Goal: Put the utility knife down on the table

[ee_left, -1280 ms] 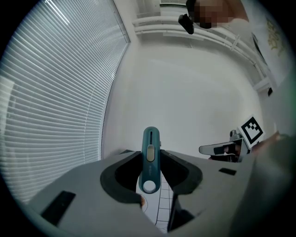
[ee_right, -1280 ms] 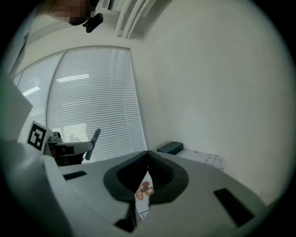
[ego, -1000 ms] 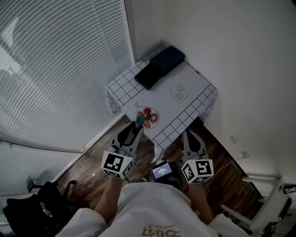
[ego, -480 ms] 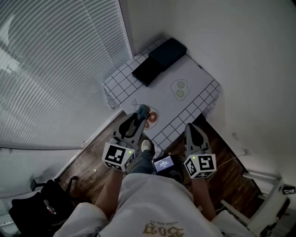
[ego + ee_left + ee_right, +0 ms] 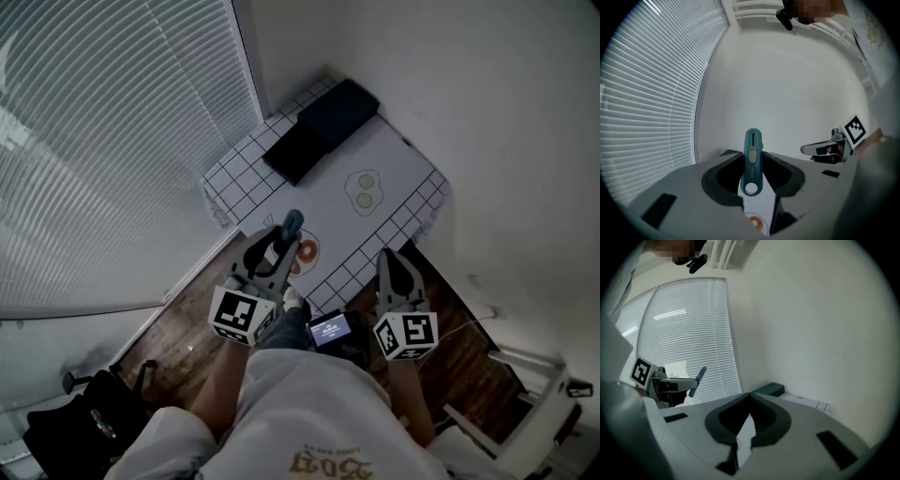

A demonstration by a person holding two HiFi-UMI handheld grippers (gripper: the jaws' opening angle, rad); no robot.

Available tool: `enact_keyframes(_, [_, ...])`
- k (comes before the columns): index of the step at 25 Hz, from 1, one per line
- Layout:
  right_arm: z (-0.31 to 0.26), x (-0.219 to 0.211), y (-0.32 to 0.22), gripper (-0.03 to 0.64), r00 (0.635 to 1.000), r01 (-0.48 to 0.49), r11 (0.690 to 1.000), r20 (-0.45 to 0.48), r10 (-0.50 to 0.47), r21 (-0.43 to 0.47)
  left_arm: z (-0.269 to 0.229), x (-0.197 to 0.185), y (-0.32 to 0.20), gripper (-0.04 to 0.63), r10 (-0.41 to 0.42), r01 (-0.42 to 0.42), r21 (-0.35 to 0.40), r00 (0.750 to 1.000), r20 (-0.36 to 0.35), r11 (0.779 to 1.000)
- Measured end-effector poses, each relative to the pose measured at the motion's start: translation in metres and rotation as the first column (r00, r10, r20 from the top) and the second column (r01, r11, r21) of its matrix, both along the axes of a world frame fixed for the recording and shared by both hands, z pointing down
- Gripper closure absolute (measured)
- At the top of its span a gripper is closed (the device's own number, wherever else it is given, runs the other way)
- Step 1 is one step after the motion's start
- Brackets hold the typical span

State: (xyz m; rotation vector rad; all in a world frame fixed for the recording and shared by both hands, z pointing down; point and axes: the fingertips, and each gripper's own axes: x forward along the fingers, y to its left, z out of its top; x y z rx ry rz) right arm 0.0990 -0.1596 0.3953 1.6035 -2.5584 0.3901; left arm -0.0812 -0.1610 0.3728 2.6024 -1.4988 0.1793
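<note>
White walls and a slatted blind (image 5: 103, 141) close in the corner where my small counter (image 5: 405, 161) stands on a dark wooden floor (image 5: 183, 328), its cloth gridded along the edges. A dark blue box (image 5: 339, 105) and a black box (image 5: 292, 153) lie side by side at its far end. My left tongs (image 5: 281, 246) clamp the teal utility knife (image 5: 753, 150) upright, in the air above the counter's near edge. My right tongs (image 5: 390, 267) are closed on nothing

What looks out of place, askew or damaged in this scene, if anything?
Nothing looks spilled or damaged. The one oddity is the teal utility knife: it stands upright, clamped in the left claw over the near part of the checked table, instead of lying down. No blade shows.
</note>
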Motion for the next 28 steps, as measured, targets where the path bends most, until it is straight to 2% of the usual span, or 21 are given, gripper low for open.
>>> enact_keyframes(4, [0.005,0.002,-0.012,0.609,1.000,-0.019,1.000,-0.010,0.019,0.019,0.012,0.003,-0.014,0.460,0.009,-0.009,-0.041,1.000,-0.010,0.999])
enact_keyframes(15, [0.045,0.009,-0.026,0.609,0.999,-0.047,0.998,-0.022,0.045,-0.050,0.061,0.020,-0.036,0.460,0.076,-0.073,-0.153,0.997,0.013,0.985])
enact_keyframes(28, [0.077,0.009,-0.036,0.609,0.998,-0.059,0.994,-0.044,0.055,-0.094,0.103,0.029,-0.042,0.460,0.127,-0.119,-0.232,0.992,0.016,0.965])
